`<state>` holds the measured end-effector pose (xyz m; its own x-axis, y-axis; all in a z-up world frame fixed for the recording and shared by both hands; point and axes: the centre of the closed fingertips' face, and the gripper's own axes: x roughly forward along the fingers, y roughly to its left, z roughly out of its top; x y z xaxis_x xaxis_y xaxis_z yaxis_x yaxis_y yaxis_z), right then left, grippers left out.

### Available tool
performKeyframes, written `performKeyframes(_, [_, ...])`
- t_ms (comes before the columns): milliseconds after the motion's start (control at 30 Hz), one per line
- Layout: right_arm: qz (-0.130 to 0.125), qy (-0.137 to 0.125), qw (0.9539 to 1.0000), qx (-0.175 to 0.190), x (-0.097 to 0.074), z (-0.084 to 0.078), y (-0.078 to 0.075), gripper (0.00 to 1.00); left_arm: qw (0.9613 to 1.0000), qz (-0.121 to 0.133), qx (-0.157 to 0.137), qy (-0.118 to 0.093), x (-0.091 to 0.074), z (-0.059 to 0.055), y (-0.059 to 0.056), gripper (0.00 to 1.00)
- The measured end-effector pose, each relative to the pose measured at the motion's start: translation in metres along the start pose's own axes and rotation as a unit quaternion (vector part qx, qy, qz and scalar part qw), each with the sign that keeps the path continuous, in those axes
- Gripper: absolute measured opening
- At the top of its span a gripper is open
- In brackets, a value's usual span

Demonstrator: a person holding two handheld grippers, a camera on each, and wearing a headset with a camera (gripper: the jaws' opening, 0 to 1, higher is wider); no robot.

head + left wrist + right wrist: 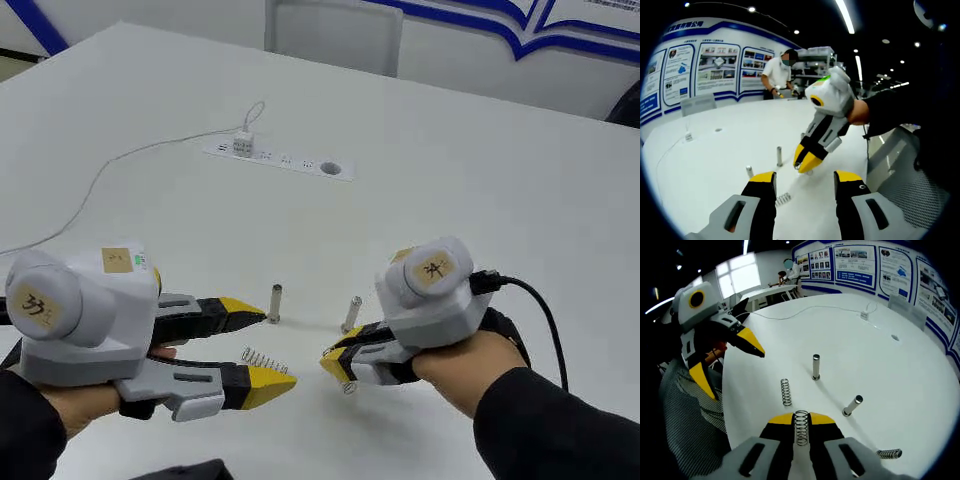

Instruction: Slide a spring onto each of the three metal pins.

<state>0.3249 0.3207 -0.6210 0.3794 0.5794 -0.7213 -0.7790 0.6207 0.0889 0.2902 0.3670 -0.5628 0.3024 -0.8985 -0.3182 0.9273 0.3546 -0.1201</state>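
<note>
- Held spring (801, 432): pinched upright between the right gripper (801, 419) jaws, which are closed down to its width.
- Loose spring (265, 360): flat on the white table (450, 180), between the jaws of the left gripper (277, 350), wide apart and empty.
- Left pin (275, 303) and right pin (351, 314): standing bare, just beyond both grippers.

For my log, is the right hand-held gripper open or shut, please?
Shut: the right hand-held gripper clamps a spring between its jaws in its own view.

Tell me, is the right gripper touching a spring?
Touching. The right gripper view shows the right gripper shut on a spring, with the coils pinched between its two yellow jaw tips.
</note>
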Motion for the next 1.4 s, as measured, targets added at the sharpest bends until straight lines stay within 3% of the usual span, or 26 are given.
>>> performKeyframes(100, [0.001,-0.028,0.9996,0.009,-0.011,0.014,0.003,0.12,1.0000,-0.001,-0.002,0.006,0.002,-0.001,0.002,0.48])
performKeyframes(233, [0.020,-0.085,0.9956,0.034,-0.028,0.042,0.013,0.12,0.9998,-0.004,-0.017,0.009,0.007,0.000,0.004,0.48])
performKeyframes(367, [0.047,-0.137,0.9885,0.044,-0.043,0.071,0.029,0.12,0.9994,-0.006,-0.033,-0.005,0.011,0.010,0.006,0.47])
performKeyframes(433, [0.055,-0.147,0.9866,0.043,-0.047,0.079,0.034,0.12,0.9987,-0.010,-0.045,-0.020,0.014,0.019,0.006,0.45])
performKeyframes(667, [0.064,-0.173,0.9825,0.025,-0.054,0.096,0.045,0.11,0.9969,-0.018,-0.062,-0.047,0.019,0.033,0.003,0.38])
performKeyframes(867, [0.072,-0.178,0.9812,0.018,-0.055,0.099,0.050,0.11,0.9971,-0.014,-0.051,-0.056,0.020,0.037,0.003,0.22])
performKeyframes(1067, [0.065,-0.177,0.9820,0.007,-0.056,0.100,0.047,0.12,0.9978,-0.012,-0.038,-0.054,0.018,0.035,0.004,0.13])
performKeyframes(1400, [0.055,-0.179,0.9823,0.000,-0.061,0.099,0.043,0.12,0.9978,-0.001,-0.031,-0.058,0.017,0.037,0.009,0.12])
